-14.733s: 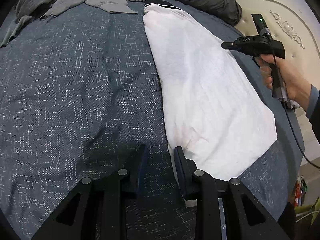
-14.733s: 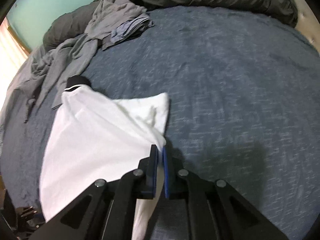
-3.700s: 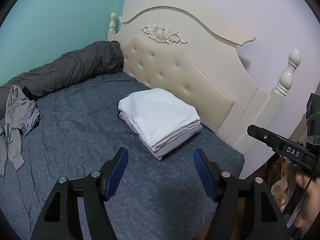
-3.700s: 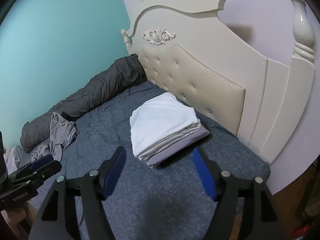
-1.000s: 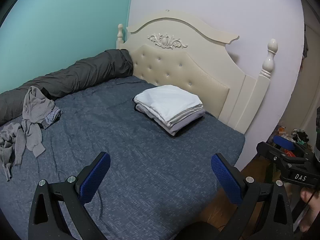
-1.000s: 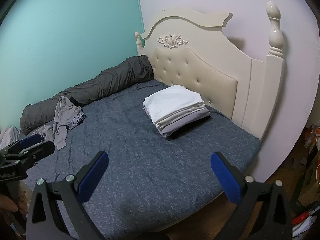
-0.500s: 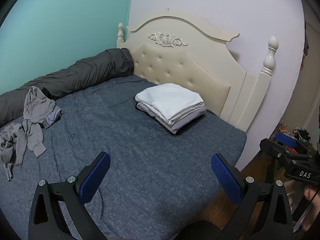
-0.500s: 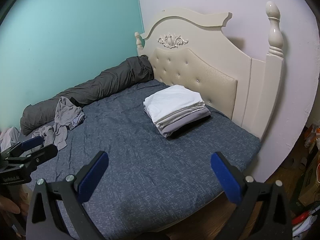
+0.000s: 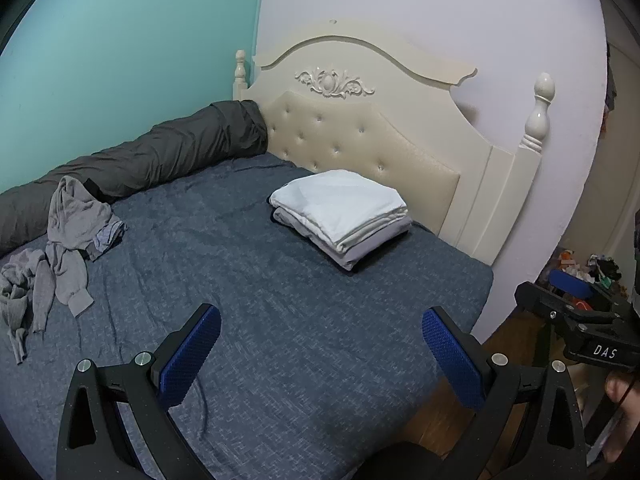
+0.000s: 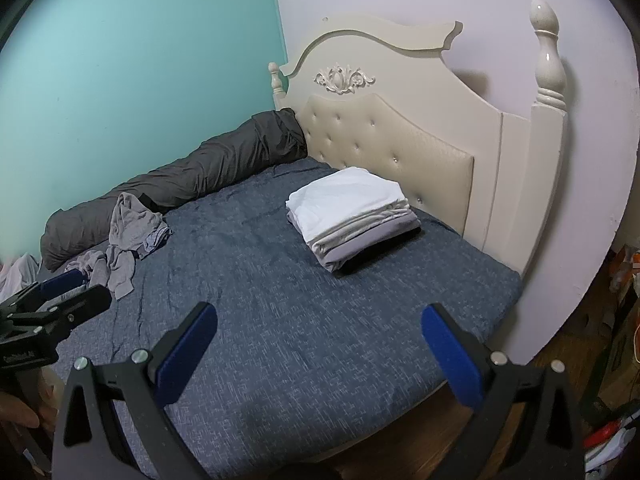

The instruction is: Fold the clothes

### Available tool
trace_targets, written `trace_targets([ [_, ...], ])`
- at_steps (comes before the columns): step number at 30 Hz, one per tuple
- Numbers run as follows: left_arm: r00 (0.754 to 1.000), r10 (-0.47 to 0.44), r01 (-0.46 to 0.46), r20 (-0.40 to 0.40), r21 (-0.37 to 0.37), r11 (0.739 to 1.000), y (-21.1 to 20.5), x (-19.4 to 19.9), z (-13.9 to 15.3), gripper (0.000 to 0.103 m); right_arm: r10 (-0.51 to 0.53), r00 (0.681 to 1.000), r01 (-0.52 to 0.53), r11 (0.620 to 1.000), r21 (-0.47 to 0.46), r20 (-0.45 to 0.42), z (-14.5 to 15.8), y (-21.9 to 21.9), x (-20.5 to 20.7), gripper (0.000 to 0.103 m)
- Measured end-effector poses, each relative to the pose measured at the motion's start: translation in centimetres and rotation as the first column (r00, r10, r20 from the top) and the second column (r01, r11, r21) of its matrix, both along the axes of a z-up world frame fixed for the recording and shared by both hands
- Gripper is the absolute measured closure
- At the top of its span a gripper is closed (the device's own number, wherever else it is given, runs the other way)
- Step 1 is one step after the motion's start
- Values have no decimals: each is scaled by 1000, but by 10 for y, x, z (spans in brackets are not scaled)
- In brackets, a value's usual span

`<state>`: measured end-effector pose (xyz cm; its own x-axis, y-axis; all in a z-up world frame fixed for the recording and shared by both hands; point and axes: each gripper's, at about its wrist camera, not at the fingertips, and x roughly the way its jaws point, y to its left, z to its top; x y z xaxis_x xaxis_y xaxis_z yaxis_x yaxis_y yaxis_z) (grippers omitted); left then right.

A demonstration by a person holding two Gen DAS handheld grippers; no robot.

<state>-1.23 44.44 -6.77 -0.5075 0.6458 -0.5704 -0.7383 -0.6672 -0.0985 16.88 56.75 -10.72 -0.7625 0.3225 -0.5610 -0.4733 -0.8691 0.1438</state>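
Observation:
A neat stack of folded white and pale clothes lies on the blue bed by the headboard; it also shows in the right wrist view. A heap of unfolded grey clothes lies at the bed's far left, also in the right wrist view. My left gripper is wide open and empty, held back from the bed's near edge. My right gripper is wide open and empty too. Each gripper shows at the edge of the other's view: the right gripper and the left gripper.
A cream padded headboard with posts stands behind the stack. A rolled dark grey duvet runs along the teal wall. The bed cover ends close in front; wooden floor and clutter lie at the right.
Both grippers have drawn slightly further back from the bed over the last second. The folded stack and grey heap have not moved. Both stay wide open.

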Motion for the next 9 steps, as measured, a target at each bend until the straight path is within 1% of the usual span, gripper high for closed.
trace_targets([
  [9,1000,4,-4,6,4,1000,0,-2,1,0,-3,1000,3,1000,-2,-1,0,-1,1,1],
])
